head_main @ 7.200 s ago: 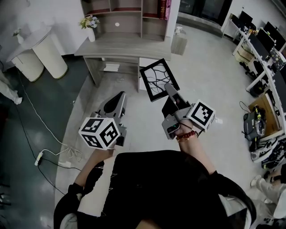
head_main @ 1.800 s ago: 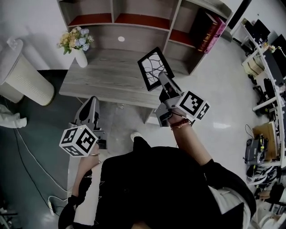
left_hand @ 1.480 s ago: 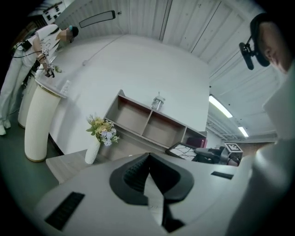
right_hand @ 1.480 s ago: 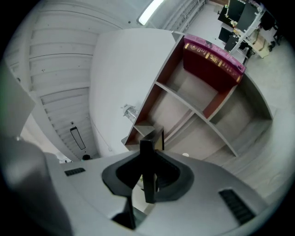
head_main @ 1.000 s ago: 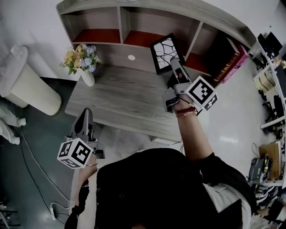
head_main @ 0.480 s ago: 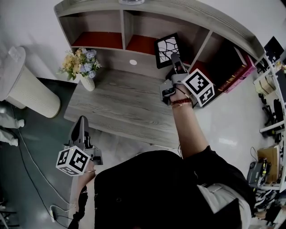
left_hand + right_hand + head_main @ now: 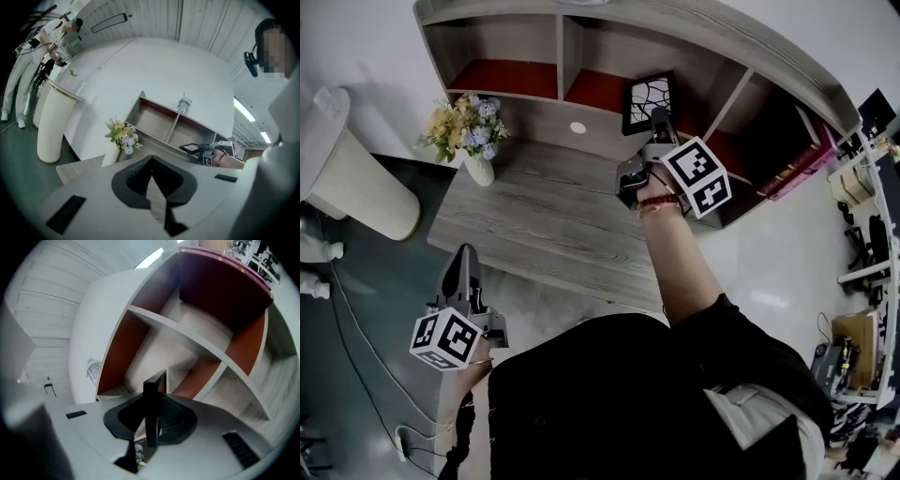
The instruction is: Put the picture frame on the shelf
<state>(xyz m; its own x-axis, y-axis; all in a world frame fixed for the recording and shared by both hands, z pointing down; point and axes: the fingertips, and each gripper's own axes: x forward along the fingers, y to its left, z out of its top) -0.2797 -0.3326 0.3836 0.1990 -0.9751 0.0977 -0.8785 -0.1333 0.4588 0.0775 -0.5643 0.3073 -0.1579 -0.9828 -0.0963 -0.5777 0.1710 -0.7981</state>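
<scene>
One picture frame [image 7: 649, 97], one shelf [image 7: 724, 32] — one vase [image 7: 478, 170]

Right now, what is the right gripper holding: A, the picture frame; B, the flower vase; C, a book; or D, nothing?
A: the right gripper has its jaws closed on the black picture frame, which shows edge-on between them in the right gripper view.

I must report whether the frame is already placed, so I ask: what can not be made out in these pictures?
- Whether the picture frame stands on the shelf: head view, the right gripper hides its lower edge.
- Its picture: right gripper view, seen edge-on only.
- Titles on the books: head view, too small.
- The bottle on top: head view, cut by the upper edge.
</scene>
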